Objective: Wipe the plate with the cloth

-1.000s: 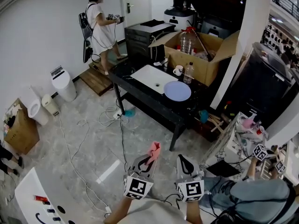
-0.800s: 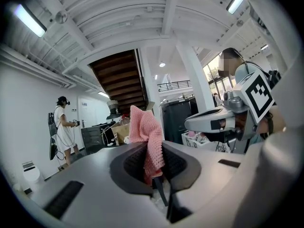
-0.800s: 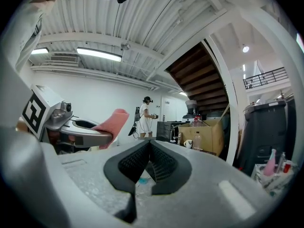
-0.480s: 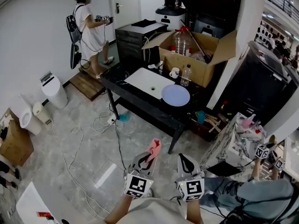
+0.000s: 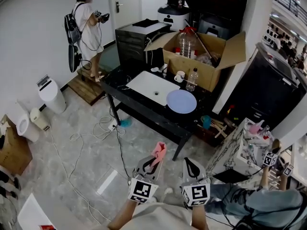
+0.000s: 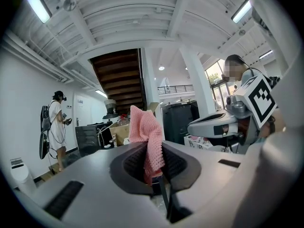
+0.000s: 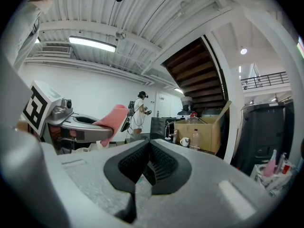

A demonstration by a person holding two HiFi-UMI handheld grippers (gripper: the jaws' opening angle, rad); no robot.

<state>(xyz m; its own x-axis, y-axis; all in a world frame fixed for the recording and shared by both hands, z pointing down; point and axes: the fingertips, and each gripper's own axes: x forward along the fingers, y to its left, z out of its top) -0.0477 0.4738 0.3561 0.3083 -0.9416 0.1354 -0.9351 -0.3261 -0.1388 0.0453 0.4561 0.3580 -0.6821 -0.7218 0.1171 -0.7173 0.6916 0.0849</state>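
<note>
A pale blue plate lies on the black table, far ahead of both grippers. My left gripper is shut on a pink knitted cloth, which sticks up out of its jaws; the cloth hangs between the pads in the left gripper view. My right gripper is held beside it, shut with nothing between its jaws. The cloth also shows at the left of the right gripper view. Both grippers hover over the floor, well short of the table.
A white tray lies left of the plate. Behind it stand a white mug, a plastic bottle and an open cardboard box. Cables trail over the floor. A person stands far left; another person's arm is at my right.
The head view has moved slightly, so the table and plate sit a little lower and further right. The far person has shifted. Both grippers keep their pose, cloth still held.
</note>
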